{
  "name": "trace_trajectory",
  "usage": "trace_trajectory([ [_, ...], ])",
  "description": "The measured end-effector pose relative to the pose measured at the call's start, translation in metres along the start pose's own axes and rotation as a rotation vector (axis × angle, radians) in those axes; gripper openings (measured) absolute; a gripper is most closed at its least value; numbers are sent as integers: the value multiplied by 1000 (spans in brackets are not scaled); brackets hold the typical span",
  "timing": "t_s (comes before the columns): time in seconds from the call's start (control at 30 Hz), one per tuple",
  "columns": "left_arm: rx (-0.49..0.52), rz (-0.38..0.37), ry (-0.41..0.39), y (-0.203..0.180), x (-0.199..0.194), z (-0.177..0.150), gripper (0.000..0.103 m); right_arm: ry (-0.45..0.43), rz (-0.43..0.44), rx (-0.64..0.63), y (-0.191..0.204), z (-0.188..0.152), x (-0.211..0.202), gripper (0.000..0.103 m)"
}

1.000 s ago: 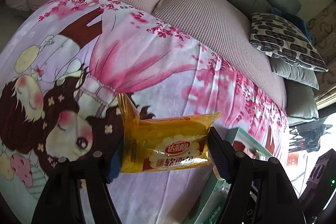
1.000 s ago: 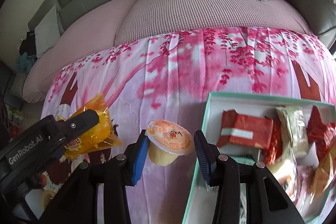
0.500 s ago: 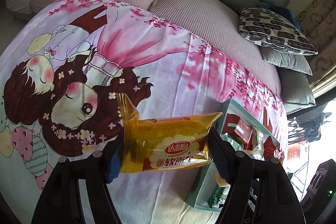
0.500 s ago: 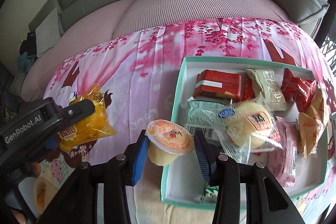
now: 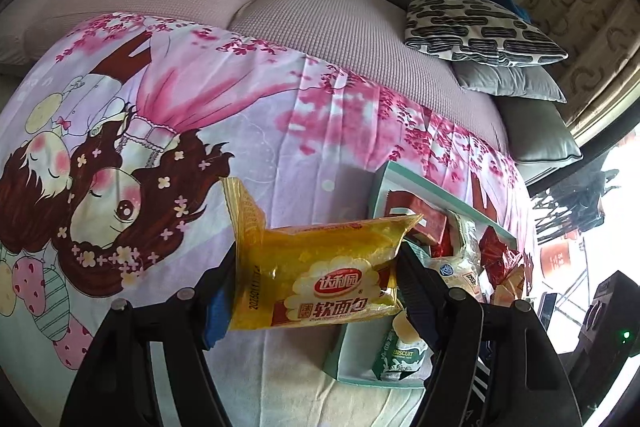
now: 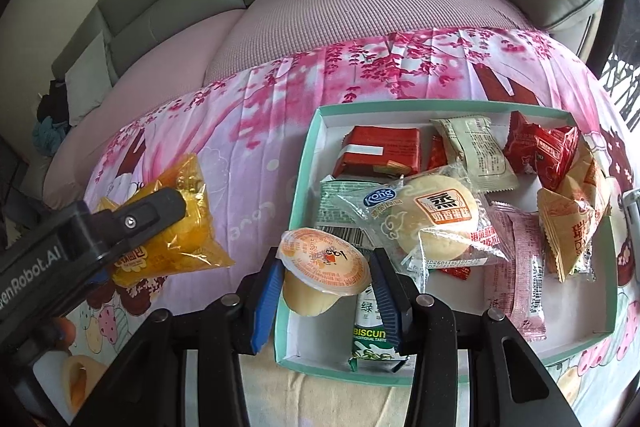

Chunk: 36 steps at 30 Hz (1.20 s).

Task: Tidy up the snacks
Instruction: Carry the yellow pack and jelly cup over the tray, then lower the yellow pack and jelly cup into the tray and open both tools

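Pink bedsheet [image 6: 280,99] below; jelly cup [image 6: 322,263] pinched in right tool [image 6: 325,283], yellow bread packet [image 5: 320,275] clamped in left tool [image 5: 316,287].

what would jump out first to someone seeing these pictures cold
Each tool grips a snack above the bright pink cartoon bedsheet: the left tool holds a yellow bread packet, the right tool a jelly cup. Beside them on the sheet lies a teal-rimmed box crowded with wrapped snacks, the jelly cup poised over its near left corner.
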<state>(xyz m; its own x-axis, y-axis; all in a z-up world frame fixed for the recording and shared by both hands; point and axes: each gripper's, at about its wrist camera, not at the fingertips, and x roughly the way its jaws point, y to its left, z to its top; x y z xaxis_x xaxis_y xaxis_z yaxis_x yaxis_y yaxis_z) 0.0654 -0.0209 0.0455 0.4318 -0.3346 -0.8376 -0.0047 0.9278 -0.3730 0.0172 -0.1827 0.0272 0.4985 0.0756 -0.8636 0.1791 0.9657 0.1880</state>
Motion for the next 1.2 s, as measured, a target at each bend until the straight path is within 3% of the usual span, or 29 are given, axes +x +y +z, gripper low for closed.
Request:
trace_trajectory([
  [0.37, 55, -19, 17, -16, 6, -7, 74, -68, -1, 79, -35, 11, -29, 47],
  [0.67, 164, 6, 87, -42, 36, -23, 74, -91, -4, 107, -49, 15, -39, 47],
  [0.9, 273, 34, 107, -60, 48, -35, 74, -145, -108, 212, -94, 17, -58, 47],
  [1.2, 402, 56, 115, -83, 55, -52, 74, -103, -147, 260, -123, 6, -53, 47],
])
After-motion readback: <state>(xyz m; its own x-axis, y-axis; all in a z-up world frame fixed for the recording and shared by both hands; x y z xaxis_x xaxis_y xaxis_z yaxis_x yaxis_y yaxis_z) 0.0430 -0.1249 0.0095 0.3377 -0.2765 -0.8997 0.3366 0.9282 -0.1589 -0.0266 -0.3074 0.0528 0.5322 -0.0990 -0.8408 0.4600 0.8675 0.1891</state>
